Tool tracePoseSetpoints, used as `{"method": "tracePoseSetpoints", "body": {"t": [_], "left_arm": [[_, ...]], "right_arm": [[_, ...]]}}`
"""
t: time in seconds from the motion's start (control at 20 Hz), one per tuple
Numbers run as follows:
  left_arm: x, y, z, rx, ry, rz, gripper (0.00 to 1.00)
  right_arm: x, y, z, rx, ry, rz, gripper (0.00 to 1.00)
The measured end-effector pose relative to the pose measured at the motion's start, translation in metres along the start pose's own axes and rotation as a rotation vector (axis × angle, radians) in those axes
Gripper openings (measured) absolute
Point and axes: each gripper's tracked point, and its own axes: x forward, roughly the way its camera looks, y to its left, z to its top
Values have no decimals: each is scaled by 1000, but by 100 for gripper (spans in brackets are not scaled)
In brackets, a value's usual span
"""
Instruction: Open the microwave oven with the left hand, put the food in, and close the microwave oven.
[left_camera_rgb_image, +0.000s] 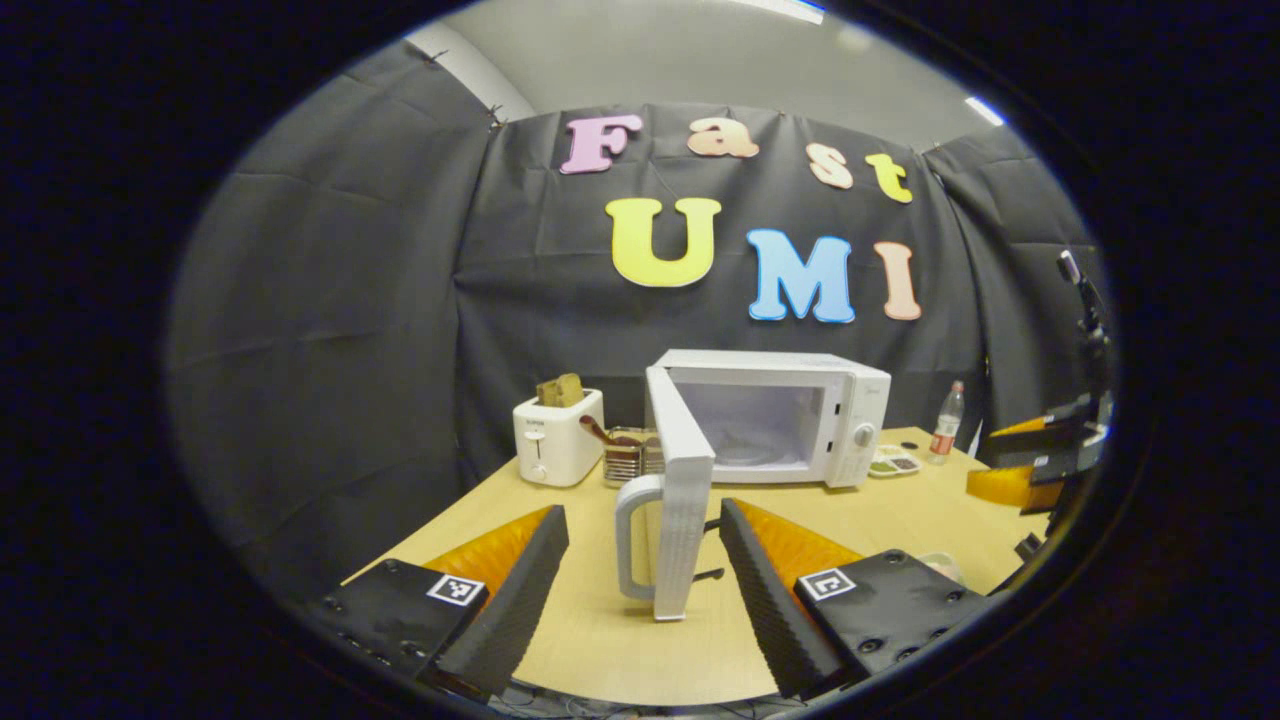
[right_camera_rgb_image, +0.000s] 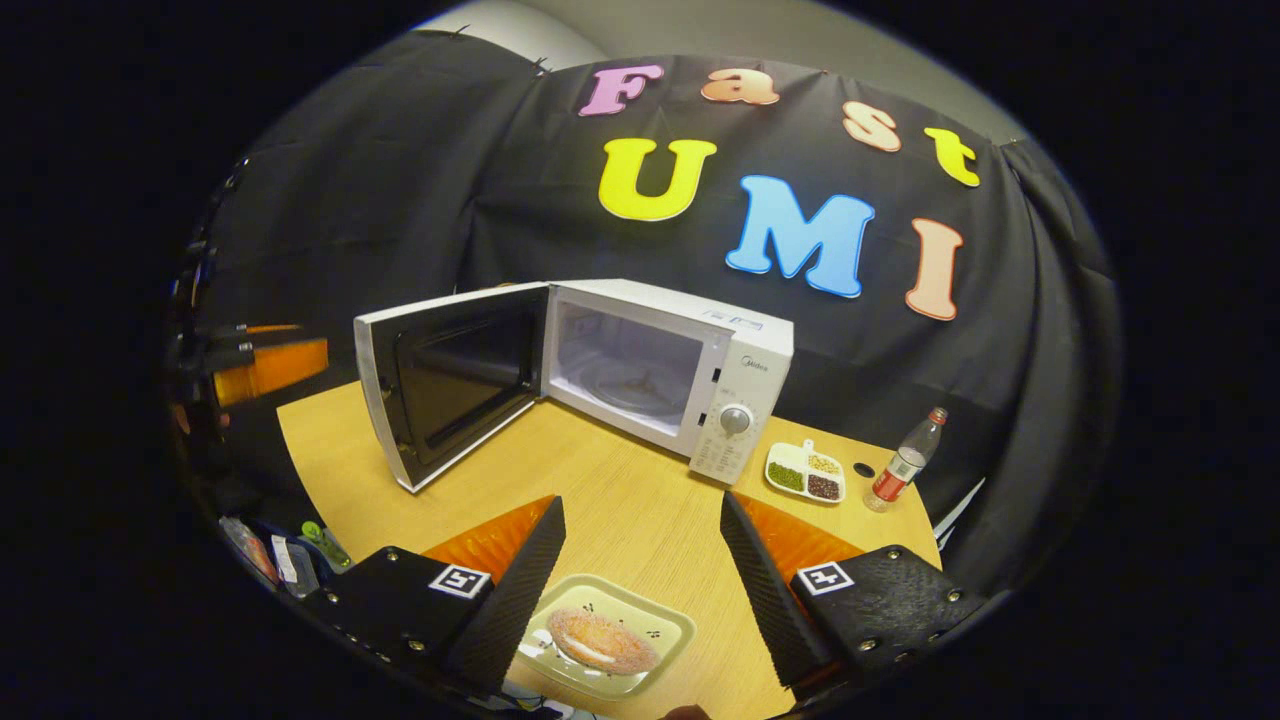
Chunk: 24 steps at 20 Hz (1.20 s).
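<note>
Microwave (right_camera_rgb_image: 660, 375) door (left_camera_rgb_image: 680, 500) swung wide at center frame. My left claw (left_camera_rgb_image: 645, 560) gapes around the handle, touching nothing, I think. Right claw (right_camera_rgb_image: 640, 580) open above the food (right_camera_rgb_image: 600, 640) on its plate (right_camera_rgb_image: 675, 625), bottom center.

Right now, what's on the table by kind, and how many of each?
Appliances: 2, microwave with door open, toaster
Food dishes: 2, plate of food, divided snack dish
Bottles: 1, water bottle
Wire racks: 1
Total: 6
</note>
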Motion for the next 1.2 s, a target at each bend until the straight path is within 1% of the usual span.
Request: {"method": "tracePoseSetpoints", "body": {"t": [0.1, 0.35, 0.45, 0.6, 0.8, 1.05, 1.1, 1.2], "left_arm": [[-10, -4, 18, 3, -32, 22, 98], [-34, -17, 59, -26, -108, 60, 98], [-42, -18, 69, -22, -129, 78, 97], [-50, -28, 81, -23, -150, 84, 97], [-58, -40, 90, -5, -174, 96, 97], [-63, -51, 95, -22, -175, 109, 97], [-64, -52, 94, -21, -175, 111, 97], [-64, -55, 95, -12, -175, 120, 97]], "right_arm": [[5, 2, -13, -31, 24, 47, 96], [14, 12, -53, -110, 96, 167, 96], [14, 19, -69, -139, 123, 215, 96], [11, 27, -96, -181, 175, 286, 96], [12, 24, -125, -194, 244, 330, 96], [14, 25, -157, -243, 302, 388, 96], [14, 24, -162, -256, 312, 395, 94], [18, 22, -169, -290, 317, 392, 94]]}}
